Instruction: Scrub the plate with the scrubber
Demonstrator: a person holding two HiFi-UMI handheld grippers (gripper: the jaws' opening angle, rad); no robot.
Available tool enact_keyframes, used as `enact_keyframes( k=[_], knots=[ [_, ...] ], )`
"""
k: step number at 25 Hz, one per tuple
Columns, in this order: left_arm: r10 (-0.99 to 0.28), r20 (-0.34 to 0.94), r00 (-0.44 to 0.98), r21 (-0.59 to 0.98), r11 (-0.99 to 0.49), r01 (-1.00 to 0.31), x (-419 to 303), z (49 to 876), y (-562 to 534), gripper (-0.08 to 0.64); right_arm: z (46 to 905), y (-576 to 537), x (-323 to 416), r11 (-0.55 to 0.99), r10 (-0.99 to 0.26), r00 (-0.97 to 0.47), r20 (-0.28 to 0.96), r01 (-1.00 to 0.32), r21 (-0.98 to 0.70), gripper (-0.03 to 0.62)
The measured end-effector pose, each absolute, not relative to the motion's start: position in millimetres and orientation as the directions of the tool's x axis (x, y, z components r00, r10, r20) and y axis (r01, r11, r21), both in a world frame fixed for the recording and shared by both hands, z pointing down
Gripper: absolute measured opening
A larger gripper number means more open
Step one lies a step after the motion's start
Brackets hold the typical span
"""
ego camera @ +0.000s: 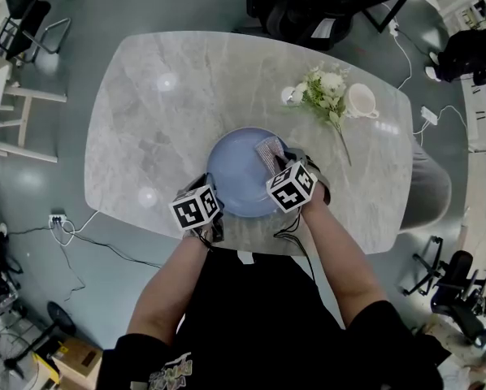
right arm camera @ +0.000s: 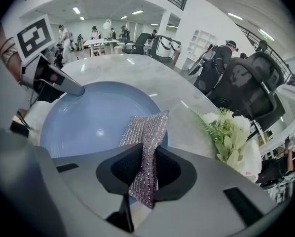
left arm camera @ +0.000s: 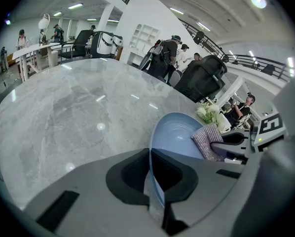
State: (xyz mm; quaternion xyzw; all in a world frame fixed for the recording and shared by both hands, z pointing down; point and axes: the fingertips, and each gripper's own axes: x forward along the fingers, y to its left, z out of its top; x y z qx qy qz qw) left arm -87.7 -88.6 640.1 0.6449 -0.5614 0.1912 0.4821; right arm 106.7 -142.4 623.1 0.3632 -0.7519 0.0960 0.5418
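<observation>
A light blue plate (ego camera: 239, 175) lies near the front edge of the marble table (ego camera: 162, 112). My left gripper (ego camera: 212, 218) is shut on the plate's near left rim (left arm camera: 155, 179), with the rim pinched between its jaws. My right gripper (ego camera: 277, 165) is shut on a silvery mesh scrubber (right arm camera: 145, 152). The scrubber (ego camera: 269, 150) rests over the plate's right side (right arm camera: 93, 120) and sticks out past the jaws. In the left gripper view the scrubber (left arm camera: 206, 141) and the right gripper (left arm camera: 234, 144) show across the plate.
A sprig of white flowers (ego camera: 324, 92) and a white cup (ego camera: 361, 101) lie on the table at the back right. A small white object (ego camera: 288, 95) sits beside the flowers. Chairs and cables stand around the table.
</observation>
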Motion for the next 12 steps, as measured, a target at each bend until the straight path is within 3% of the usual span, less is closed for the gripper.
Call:
enact_keyframes(
  k=[12],
  knots=[
    [-0.539, 0.787, 0.301, 0.414, 0.099, -0.905, -87.7, 638.8, -86.5, 0.023, 610.9, -160.9, 119.8, 0.651, -0.533, -0.107, 0.839, -0.686, 0.326, 0.078]
  ],
)
